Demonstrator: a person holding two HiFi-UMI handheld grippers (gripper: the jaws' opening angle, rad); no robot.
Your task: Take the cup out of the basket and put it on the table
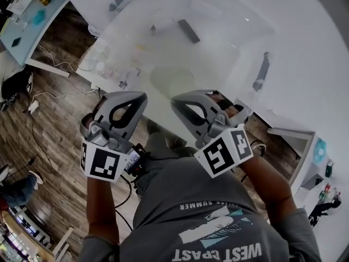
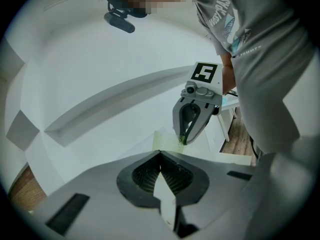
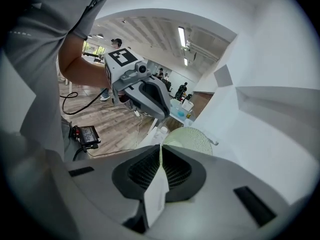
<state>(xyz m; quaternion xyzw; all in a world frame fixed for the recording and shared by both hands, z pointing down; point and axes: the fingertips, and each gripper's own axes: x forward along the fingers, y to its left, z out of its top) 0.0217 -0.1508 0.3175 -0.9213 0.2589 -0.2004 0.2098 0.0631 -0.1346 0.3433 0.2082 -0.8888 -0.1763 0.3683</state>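
Basket [image 1: 172,82], pale green, on the white worktop [image 1: 229,48], just beyond the tips of both claws.
Left claw [image 2: 160,156]: jaws fully together, nothing held. Right claw [image 3: 160,149]: jaws fully together, nothing held; the basket's rounded, dotted side sits just past its tip, slightly right. The claws are side by side above the near worktop edge, apart from the basket. Cup cannot be told apart from the basket.
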